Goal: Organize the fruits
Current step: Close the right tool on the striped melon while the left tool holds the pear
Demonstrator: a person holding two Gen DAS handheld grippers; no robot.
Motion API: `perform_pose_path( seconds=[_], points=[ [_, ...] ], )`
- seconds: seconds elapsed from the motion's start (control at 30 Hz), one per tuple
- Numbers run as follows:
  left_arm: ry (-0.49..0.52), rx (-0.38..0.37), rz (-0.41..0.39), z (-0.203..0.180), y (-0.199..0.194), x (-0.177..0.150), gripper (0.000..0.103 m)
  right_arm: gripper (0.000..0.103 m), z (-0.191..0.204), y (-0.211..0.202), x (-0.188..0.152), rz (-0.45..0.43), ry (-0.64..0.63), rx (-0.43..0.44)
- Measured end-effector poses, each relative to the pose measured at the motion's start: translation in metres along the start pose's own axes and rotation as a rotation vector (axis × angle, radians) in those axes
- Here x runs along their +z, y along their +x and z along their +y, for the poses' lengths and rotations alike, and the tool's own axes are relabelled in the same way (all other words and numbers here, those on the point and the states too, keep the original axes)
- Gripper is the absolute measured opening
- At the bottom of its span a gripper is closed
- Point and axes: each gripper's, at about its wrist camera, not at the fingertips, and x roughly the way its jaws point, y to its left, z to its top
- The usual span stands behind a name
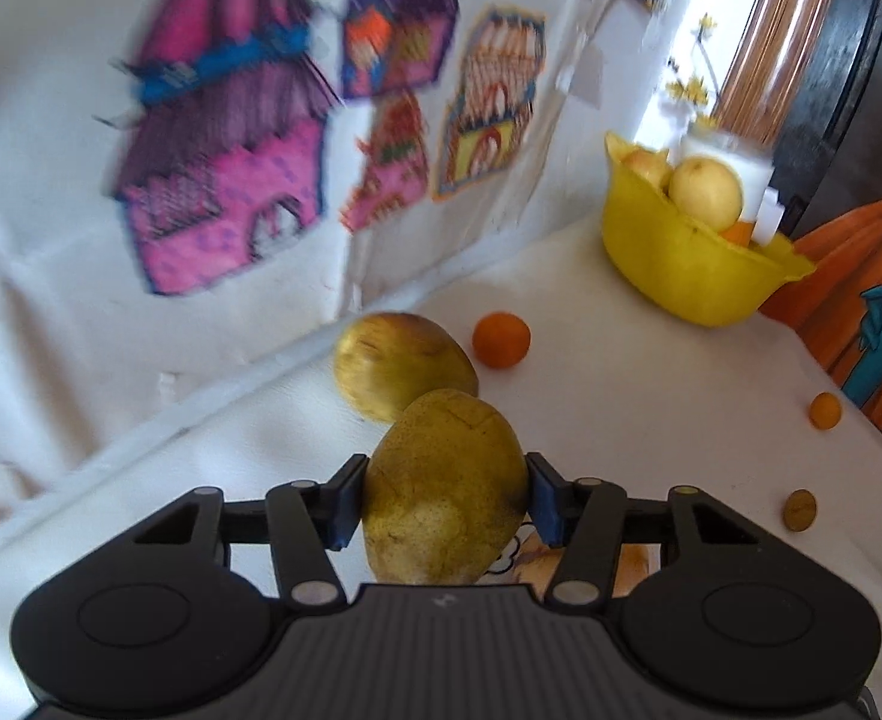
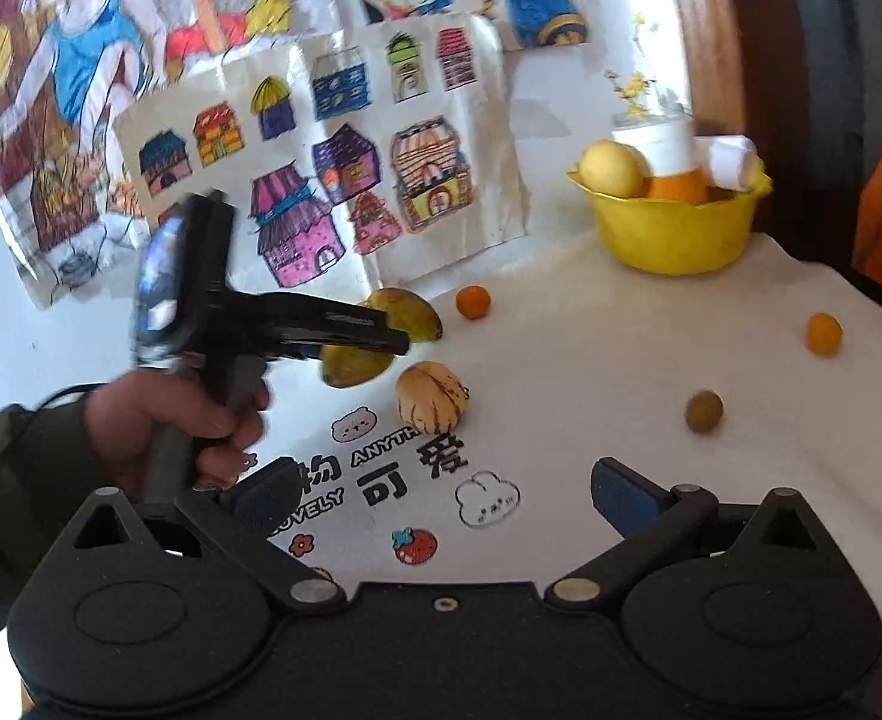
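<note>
Left wrist: left gripper point(image 1: 446, 501) clamps pear point(image 1: 447, 492).

White-clothed table point(image 2: 591, 360), yellow bowl point(image 2: 669, 234), scattered fruit point(image 2: 473, 302)

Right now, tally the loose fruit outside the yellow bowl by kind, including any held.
Green-yellow pears: 2, one held in the left gripper
Small oranges: 2
Tan striped fruit: 1
Small olive-brown fruit: 1
Total: 6
</note>
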Motion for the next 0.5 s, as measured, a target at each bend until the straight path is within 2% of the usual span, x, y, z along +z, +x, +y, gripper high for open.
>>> perform_pose_path(
  seconds=[0.17, 0.43, 0.5],
  points=[
    [-0.017, 0.023, -0.036, 0.021, -0.039, -0.014, 0.058, 0.102, 0.014, 0.044, 0.022, 0.073, -0.090, 0.025],
    [-0.059, 0.047, -0.069, 0.055, -0.089, -0.045, 0.058, 0.097, 0.040, 0.121, 0.035, 0.178, -0.234, 0.015],
    [-0.063, 0.061, -0.064, 0.060, -0.095, -0.051, 0.059, 0.095, 0.041, 0.138, 0.036, 0.196, -0.238, 0.010]
  ],
)
